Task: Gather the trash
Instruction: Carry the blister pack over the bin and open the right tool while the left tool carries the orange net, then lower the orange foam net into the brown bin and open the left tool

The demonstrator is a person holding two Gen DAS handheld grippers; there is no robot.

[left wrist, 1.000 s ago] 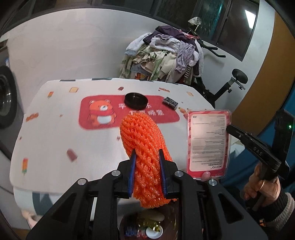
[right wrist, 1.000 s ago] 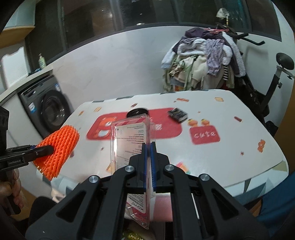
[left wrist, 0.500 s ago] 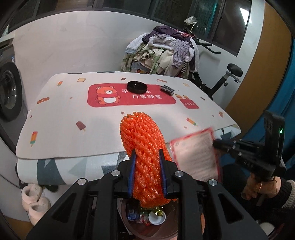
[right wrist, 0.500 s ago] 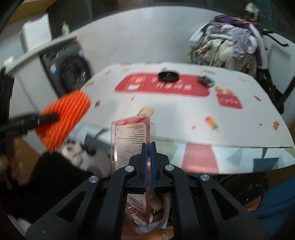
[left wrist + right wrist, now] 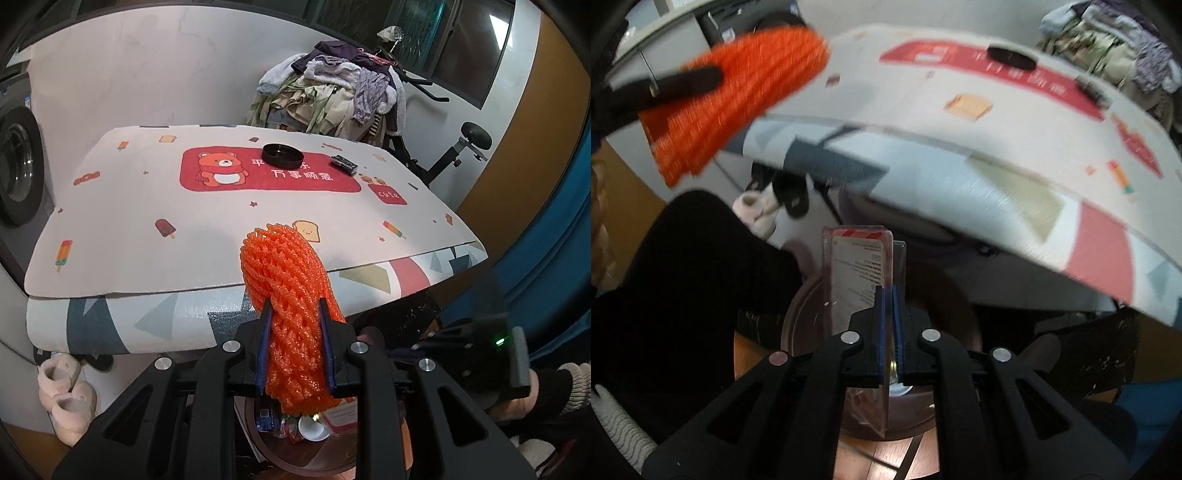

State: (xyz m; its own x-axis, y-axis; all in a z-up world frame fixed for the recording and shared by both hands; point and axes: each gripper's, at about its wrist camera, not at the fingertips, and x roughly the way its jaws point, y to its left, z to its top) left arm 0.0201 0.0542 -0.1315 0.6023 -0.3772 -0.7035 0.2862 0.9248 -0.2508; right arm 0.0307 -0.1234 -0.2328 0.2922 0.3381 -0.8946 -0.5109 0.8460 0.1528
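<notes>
1. The orange foam net [image 5: 291, 314] is sitting clenched in the left hand-held gripper [image 5: 295, 347], hanging above the brown bin [image 5: 273, 454] at 6 o'clock in the left wrist view.
2. The clear blister pack [image 5: 858, 280] is being pinched by the right hand-held gripper [image 5: 889, 332] directly over the bin's rim [image 5: 798, 314].
3. Judging by this, the dropping step is under way; next, both grips need loosening over the opening.
4. The net is looking soft, springy and tubular; the pack is looking stiff, flat and glossy.
5. On the patterned surface [image 5: 207, 229], a black round lid [image 5: 281, 156] is lying at 12 o'clock.
</notes>
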